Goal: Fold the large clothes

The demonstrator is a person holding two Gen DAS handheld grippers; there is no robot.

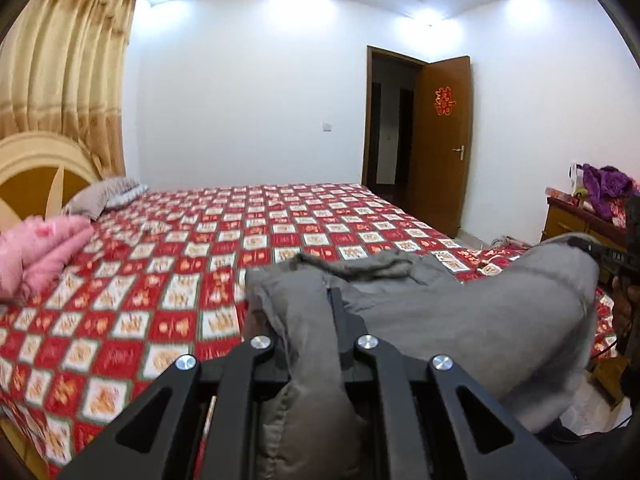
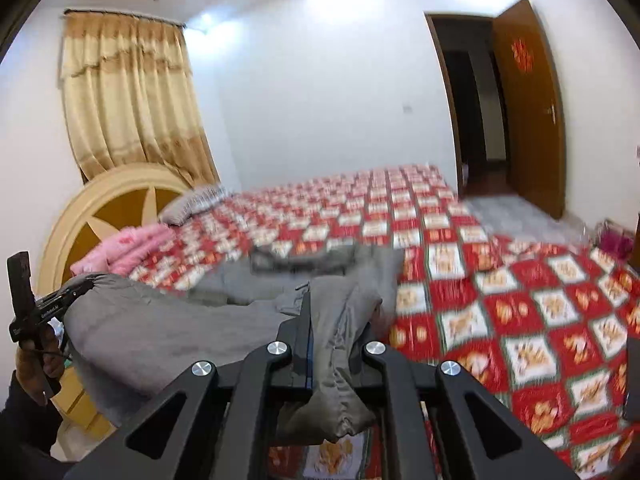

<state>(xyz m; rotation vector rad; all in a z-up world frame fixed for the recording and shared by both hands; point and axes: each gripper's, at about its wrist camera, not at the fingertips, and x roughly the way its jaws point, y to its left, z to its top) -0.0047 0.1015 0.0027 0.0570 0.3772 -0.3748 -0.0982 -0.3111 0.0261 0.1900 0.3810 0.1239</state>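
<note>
A large grey padded garment (image 1: 460, 312) hangs between my two grippers above the near edge of the bed, its far part resting on the red checked bedspread (image 1: 192, 264). My left gripper (image 1: 316, 320) is shut on one bunched edge of it. My right gripper (image 2: 332, 320) is shut on the other edge of the garment (image 2: 168, 332). The right gripper also shows at the right of the left wrist view (image 1: 600, 254), and the left gripper at the left of the right wrist view (image 2: 60, 300), each pinching cloth.
A pink folded blanket (image 1: 44, 252) and a grey pillow (image 1: 104, 196) lie by the headboard (image 2: 100, 216). A wooden cabinet (image 1: 580, 216) with purple cloth stands at the right. An open brown door (image 1: 442, 136) is beyond the bed. Curtains (image 1: 64, 72) hang at left.
</note>
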